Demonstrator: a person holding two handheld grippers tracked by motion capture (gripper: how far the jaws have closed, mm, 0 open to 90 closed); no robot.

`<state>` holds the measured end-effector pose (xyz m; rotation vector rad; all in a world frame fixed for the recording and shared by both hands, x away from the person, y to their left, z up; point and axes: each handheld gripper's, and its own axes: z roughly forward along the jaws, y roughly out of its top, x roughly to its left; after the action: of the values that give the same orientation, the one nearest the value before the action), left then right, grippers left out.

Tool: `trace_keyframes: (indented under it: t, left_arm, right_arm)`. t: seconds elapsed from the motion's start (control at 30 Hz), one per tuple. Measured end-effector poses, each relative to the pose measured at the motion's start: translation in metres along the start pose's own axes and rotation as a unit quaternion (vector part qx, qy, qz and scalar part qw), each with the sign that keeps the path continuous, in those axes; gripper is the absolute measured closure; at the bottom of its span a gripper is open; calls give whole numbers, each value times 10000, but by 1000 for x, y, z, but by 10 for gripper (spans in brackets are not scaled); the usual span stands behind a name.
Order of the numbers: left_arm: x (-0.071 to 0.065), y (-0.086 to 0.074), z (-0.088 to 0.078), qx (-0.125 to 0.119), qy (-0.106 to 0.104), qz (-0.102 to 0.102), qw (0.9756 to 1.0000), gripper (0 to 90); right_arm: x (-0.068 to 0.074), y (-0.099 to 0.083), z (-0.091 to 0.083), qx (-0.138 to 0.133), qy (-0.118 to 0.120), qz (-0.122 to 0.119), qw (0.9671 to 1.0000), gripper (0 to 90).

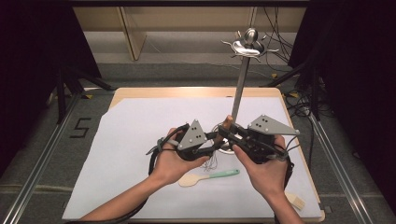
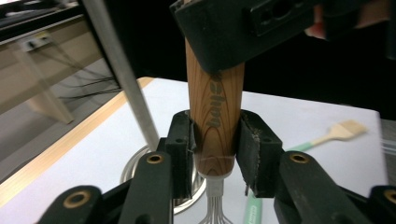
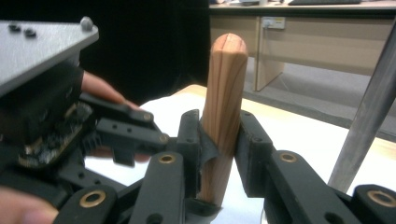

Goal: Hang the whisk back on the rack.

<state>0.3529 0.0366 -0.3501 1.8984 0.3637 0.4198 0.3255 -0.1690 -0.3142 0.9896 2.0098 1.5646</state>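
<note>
Whisk [image 1: 215, 161] stands upright at the worktop's [image 1: 140, 93] near middle, wires down, its wooden handle [image 2: 215, 109] clamped low by the left claw [image 2: 215, 144] and higher by the right claw [image 3: 220, 149]. Just beyond, a metal rack [image 1: 240, 88] rises from its round base. Open white cloth [image 1: 126, 135] spreads left and far; the right edge lies closer. A green-handled spoon [image 1: 208, 177] lies near, a brush [image 1: 295, 200] at the near right corner. Grey floor surrounds.

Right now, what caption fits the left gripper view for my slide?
Left gripper clamps the wooden handle of a wire whisk upright beside a metal pole.
</note>
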Motion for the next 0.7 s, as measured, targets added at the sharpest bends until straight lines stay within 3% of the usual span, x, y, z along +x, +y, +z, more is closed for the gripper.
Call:
trace_keyframes:
  t: [0.03, 0.07, 0.1, 0.13, 0.17, 0.2, 0.23, 0.27, 0.3, 0.37, 0.4, 0.43, 0.47, 0.5, 0.53, 0.57, 0.6, 0.67, 0.7]
  left_arm:
    - [0, 0, 0, 0, 0, 0, 10000, 608]
    - [4, 1, -6, -55, -307, 16, 9995, 572]
    - [4, 1, -6, -55, -307, 16, 9995, 538]
    - [8, 1, -10, 70, -738, 2, 9972, 513]
    - [8, 1, -10, 70, -738, 2, 9972, 508]
    - [12, 0, -15, 97, -974, 65, 9952, 502]
    - [14, 0, -16, 109, -1081, 21, 9941, 491]
    - [14, 0, -16, 109, -1081, 21, 9941, 489]
    - [15, -1, -17, 134, -1219, 17, 9925, 489]
    - [17, -3, -18, 171, -1412, -77, 9898, 489]
    - [18, -4, -17, 194, -1536, -41, 9879, 491]
    - [17, -5, -16, 235, -1611, -131, 9866, 492]
    - [16, -7, -13, 249, -1732, -128, 9845, 499]
    - [16, -7, -13, 249, -1732, -128, 9845, 507]
    - [16, -8, -11, 266, -1812, -143, 9830, 507]
    - [15, -8, -9, 249, -1906, -193, 9812, 524]
    - [15, -8, -9, 249, -1906, -193, 9812, 530]
    - [15, -10, -6, 243, -2045, -229, 9783, 538]
    - [15, -10, -5, 271, -2059, -220, 9780, 546]
  right_arm:
    - [0, 0, 0, 0, 0, 0, 10000, 743]
    - [-3, 1, -3, 87, 84, -167, 9998, 743]
    - [-3, 1, -3, 87, 84, -167, 9998, 743]
    - [-8, 1, -6, 205, 318, -327, 9987, 743]
    - [-10, 1, -8, 257, 457, -352, 9980, 742]
    - [-13, 2, -10, 266, 571, -449, 9970, 743]
    - [-14, 2, -12, 342, 665, -502, 9959, 742]
    - [-17, 2, -13, 366, 824, -650, 9938, 742]
    - [-17, 2, -13, 366, 824, -650, 9938, 742]
    - [-19, 2, -14, 419, 1134, -664, 9904, 743]
    - [-18, 1, -15, 430, 1190, -566, 9904, 742]
    - [-19, 1, -15, 362, 1241, -678, 9893, 742]
    - [-19, 1, -13, 420, 1572, -732, 9840, 742]
    - [-19, 1, -13, 420, 1572, -732, 9840, 742]
    - [-18, 1, -14, 488, 1567, -743, 9836, 743]
    - [-16, 0, -12, 492, 1711, -734, 9813, 742]
    - [-16, 0, -12, 492, 1711, -734, 9813, 742]
    - [-14, 0, -12, 488, 1700, -658, 9820, 742]
    - [-15, 1, -10, 445, 1846, -714, 9792, 743]
